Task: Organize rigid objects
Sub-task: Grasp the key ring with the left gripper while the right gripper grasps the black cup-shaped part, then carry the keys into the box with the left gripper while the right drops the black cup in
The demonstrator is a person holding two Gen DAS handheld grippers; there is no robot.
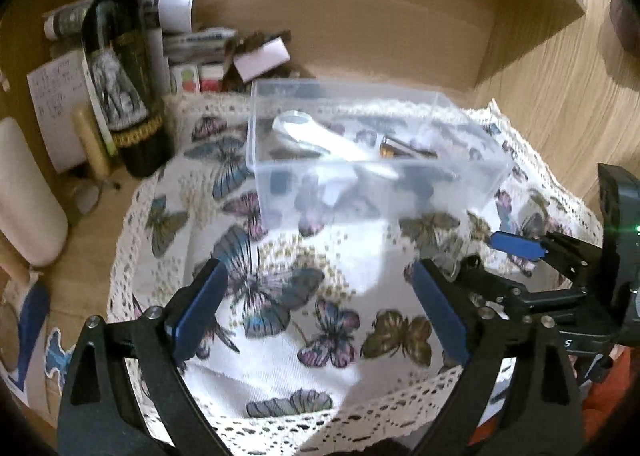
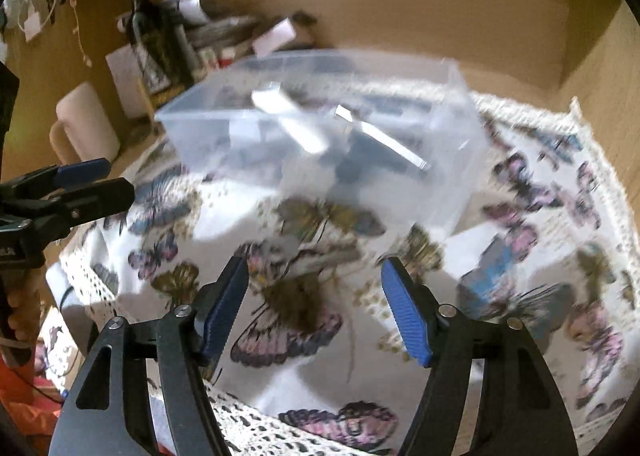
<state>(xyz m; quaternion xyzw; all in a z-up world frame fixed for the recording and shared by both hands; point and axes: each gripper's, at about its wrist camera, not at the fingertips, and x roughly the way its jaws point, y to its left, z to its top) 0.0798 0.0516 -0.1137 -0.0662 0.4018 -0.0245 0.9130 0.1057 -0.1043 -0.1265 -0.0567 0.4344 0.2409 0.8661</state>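
Left wrist view: left tool (image 1: 320, 306) spread wide, empty; right tool (image 2: 314, 310) likewise gaping, nothing held. Clear bin (image 1: 360, 175) ahead of both on butterfly cloth (image 1: 280, 356), items inside. Risk: wine bottle (image 1: 120, 75) ahead-left could get knocked; cloth may slide.
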